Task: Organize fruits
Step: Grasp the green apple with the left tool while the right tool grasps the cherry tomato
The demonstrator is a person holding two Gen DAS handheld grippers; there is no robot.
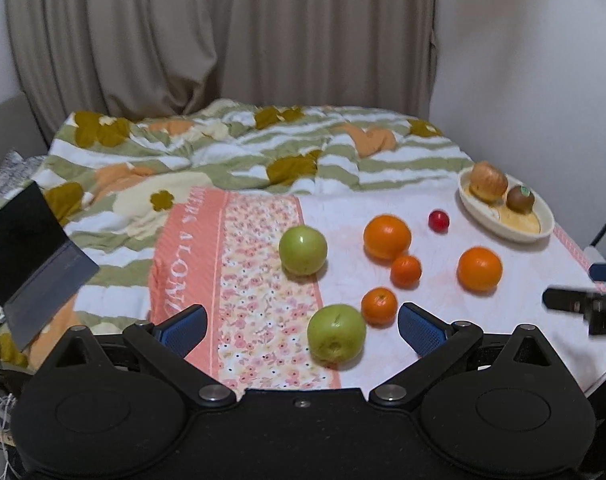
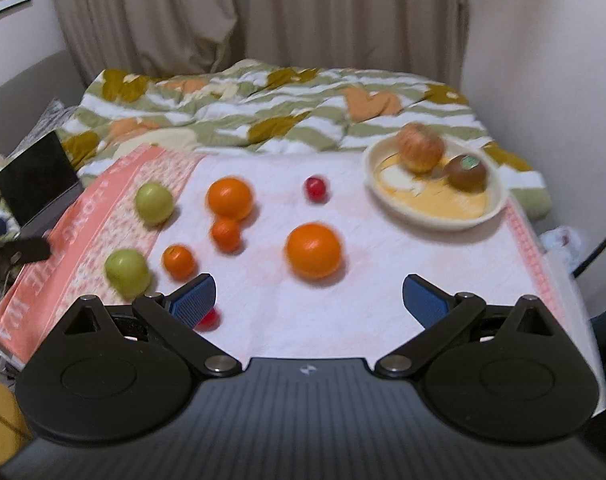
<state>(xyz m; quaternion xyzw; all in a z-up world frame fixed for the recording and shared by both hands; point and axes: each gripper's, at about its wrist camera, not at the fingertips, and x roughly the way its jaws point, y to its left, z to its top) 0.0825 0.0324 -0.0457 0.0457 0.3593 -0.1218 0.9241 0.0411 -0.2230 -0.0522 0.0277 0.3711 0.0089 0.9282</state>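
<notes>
Fruit lies on a pink-and-white cloth (image 1: 383, 360) on a bed. My left gripper (image 1: 301, 330) is open and empty, with a green apple (image 1: 335, 333) between its fingers; a second green apple (image 1: 303, 250) lies beyond. Two large oranges (image 1: 387, 237) (image 1: 479, 269), two small mandarins (image 1: 405, 271) (image 1: 379, 306) and a small red fruit (image 1: 438, 221) lie to the right. A cream plate (image 1: 543, 232) at the far right holds a reddish apple (image 1: 488, 181) and a kiwi (image 1: 520, 199). My right gripper (image 2: 309, 300) is open and empty, just short of a large orange (image 2: 313, 250). Another red fruit (image 2: 210, 319) shows behind its left finger.
An open laptop (image 1: 27, 256) stands at the left on a striped floral quilt (image 1: 223, 148). Curtains and a wall close the back. The cloth's right edge (image 2: 543, 280) drops off beside a dark cable. The right gripper's tip (image 1: 575, 302) shows at the left view's right edge.
</notes>
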